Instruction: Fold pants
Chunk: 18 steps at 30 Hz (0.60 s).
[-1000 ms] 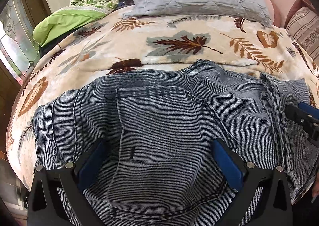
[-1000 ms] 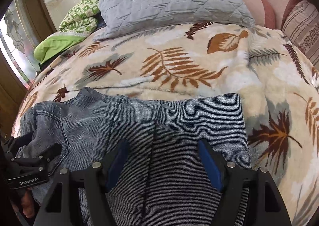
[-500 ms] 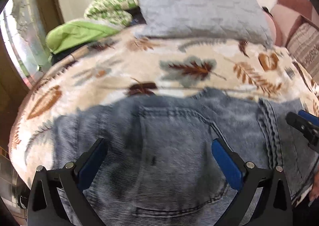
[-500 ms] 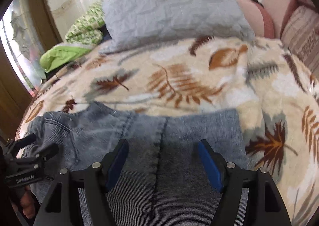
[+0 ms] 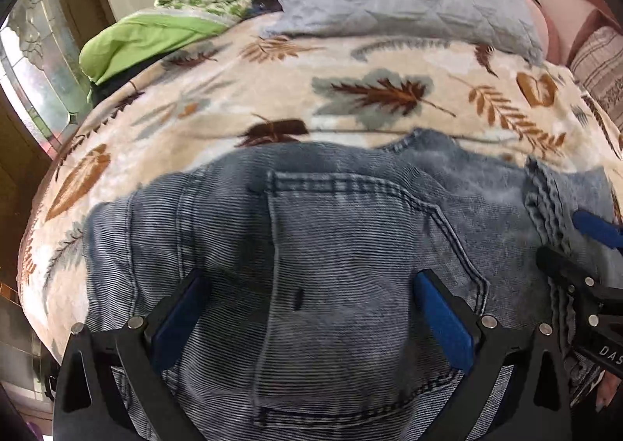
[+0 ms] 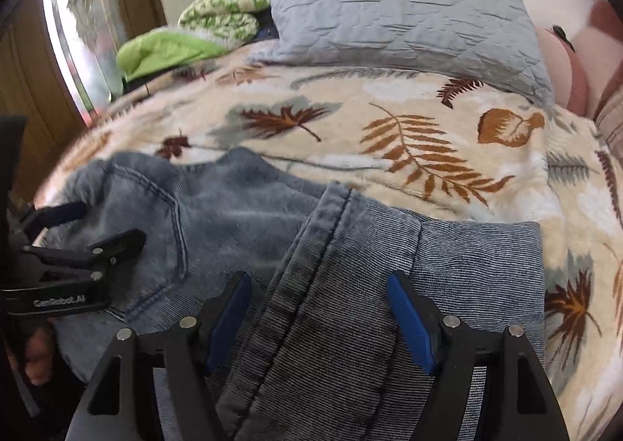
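Blue-grey jeans [image 5: 350,246] lie folded on the bed. In the left wrist view the seat faces up, showing a back pocket [image 5: 362,230]. My left gripper [image 5: 309,297] hovers over that pocket, open, with nothing clamped between its blue pads [image 5: 444,312]. In the right wrist view a leg with its hem band [image 6: 335,230] lies across the jeans [image 6: 218,223]. My right gripper [image 6: 317,300] is open above that leg, straddling the seam. Each gripper appears in the other's view: the left gripper [image 6: 81,246] at the left edge, the right gripper [image 5: 584,250] at the right edge.
The bed carries a cream blanket with leaf prints [image 6: 389,137]. A grey quilted pillow [image 6: 401,12], green bedding [image 6: 175,47] and pink cushions [image 6: 564,67] lie at the far side. A wooden and glass door [image 6: 58,51] stands on the left. A hand [image 6: 35,355] holds the left gripper.
The right gripper has shifted sideways and rolled, so the bed now looks tilted in its view. The left gripper has barely moved. Both stay open over the jeans.
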Available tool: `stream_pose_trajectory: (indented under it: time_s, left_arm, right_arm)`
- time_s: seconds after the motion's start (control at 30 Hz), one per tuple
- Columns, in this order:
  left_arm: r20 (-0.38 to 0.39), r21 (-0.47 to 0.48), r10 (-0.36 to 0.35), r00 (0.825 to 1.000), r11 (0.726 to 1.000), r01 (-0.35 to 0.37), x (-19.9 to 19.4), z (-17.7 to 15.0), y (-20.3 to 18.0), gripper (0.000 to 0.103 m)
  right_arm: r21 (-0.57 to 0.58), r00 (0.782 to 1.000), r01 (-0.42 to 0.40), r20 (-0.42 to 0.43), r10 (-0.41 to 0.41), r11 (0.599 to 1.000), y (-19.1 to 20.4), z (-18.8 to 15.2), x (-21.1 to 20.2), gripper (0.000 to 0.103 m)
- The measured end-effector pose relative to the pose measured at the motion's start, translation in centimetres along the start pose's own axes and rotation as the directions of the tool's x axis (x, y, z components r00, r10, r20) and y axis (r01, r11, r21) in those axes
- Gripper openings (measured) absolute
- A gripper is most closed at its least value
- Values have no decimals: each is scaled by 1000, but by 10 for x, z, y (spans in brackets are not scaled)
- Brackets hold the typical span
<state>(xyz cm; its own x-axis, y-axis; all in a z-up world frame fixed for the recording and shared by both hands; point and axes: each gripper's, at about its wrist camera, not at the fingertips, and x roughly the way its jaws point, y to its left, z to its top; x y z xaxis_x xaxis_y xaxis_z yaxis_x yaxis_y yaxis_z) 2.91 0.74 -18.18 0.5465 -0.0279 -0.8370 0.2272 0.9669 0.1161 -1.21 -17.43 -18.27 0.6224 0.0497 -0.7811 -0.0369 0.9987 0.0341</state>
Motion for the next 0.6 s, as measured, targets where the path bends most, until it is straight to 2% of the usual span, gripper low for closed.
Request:
stream_pose_trajectory:
  time_s: [0.6]
  left_arm:
    - [-4,5,-4,1000,1000,4,0,-2,-2,103]
  right_arm:
    - [-5,1000,-9,-1,9,1000,0,-3,2,77]
